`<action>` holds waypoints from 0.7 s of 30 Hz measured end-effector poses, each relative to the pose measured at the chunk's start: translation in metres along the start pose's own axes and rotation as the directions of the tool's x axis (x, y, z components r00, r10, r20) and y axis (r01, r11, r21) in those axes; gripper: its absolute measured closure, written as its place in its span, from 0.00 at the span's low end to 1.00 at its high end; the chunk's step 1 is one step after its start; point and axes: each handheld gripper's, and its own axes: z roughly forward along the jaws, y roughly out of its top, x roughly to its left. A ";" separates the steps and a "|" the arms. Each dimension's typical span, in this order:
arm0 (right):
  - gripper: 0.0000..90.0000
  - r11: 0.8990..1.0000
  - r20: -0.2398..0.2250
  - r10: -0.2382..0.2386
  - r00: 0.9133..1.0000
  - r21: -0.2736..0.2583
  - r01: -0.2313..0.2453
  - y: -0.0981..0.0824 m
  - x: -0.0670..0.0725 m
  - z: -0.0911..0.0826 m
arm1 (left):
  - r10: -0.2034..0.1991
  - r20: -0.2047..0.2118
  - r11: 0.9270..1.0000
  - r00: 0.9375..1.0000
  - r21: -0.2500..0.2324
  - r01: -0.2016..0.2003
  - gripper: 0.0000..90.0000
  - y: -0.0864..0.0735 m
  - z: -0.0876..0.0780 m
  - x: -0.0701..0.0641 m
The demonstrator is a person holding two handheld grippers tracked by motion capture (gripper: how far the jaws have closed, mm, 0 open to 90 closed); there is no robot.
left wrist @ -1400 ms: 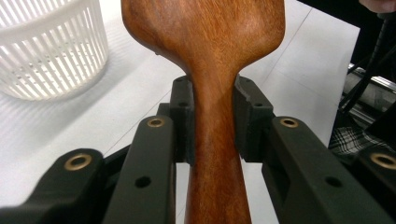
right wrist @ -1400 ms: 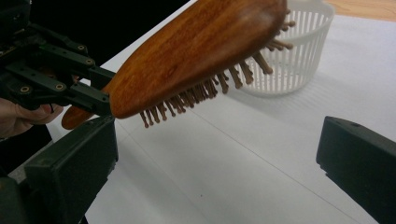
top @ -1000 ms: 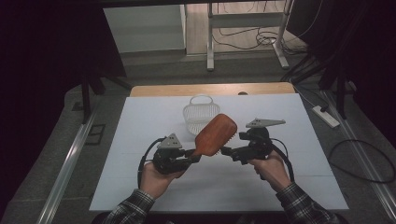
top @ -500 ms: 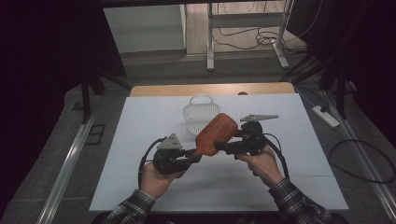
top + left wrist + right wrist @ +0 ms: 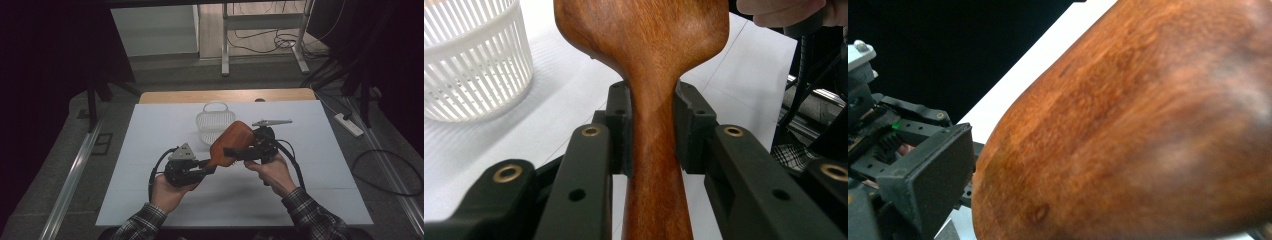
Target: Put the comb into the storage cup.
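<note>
One wooden spatula (image 5: 231, 143), broad reddish-brown blade, held above the white tabletop (image 5: 150, 150) just in front of the basket; its narrow neck is pinched between the jaws of the left gripper (image 5: 209, 168), pads pressed to both sides as the left gripper view shows. One right gripper (image 5: 235, 152), brought against the blade's near face; in its own view one pad (image 5: 930, 175) stands beside the blade edge, the other is hidden, so whether these jaws are spread or closed cannot be told. One white slatted plastic basket (image 5: 214, 121), upright, handle raised, at the far centre of the tabletop. Two hands, two plaid sleeves. Risks, as judged: the blade is wide and smooth, so the right jaws may fail to span it or slide off; a release by the left before the right grips firmly would drop the spatula; a sideways push could twist the neck in the left pads or knock the basket.
</note>
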 end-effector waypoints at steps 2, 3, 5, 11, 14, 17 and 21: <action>0.00 1.000 -0.007 0.008 1.000 -0.004 -0.008 0.001 0.000 0.001 | 0.001 0.000 1.000 1.000 0.001 -0.001 0.80 0.000 0.000 0.000; 0.00 1.000 -0.009 0.010 1.000 -0.002 -0.010 0.001 0.000 0.001 | 0.000 0.001 1.000 1.000 0.000 0.000 0.80 0.000 0.001 0.000; 0.00 1.000 -0.017 0.024 1.000 -0.007 -0.024 0.002 -0.001 0.003 | 0.000 0.001 1.000 1.000 -0.001 0.000 0.80 0.000 0.001 -0.001; 0.02 0.998 -0.036 0.055 0.998 -0.011 -0.055 0.003 -0.002 0.005 | 0.000 0.000 1.000 1.000 0.000 0.000 0.80 0.000 0.002 -0.001; 0.07 0.998 -0.035 0.063 0.997 -0.019 -0.063 0.003 -0.003 0.005 | 0.000 -0.002 1.000 1.000 -0.002 0.000 0.80 0.000 0.001 -0.001; 0.15 0.997 -0.037 0.065 0.997 -0.029 -0.067 0.002 -0.003 0.003 | -0.002 -0.001 1.000 1.000 -0.006 0.002 0.80 0.000 0.001 -0.001; 0.24 0.995 -0.059 0.087 0.995 -0.051 -0.090 0.001 -0.006 0.000 | 0.001 -0.004 1.000 1.000 -0.009 -0.001 0.80 0.000 0.001 -0.002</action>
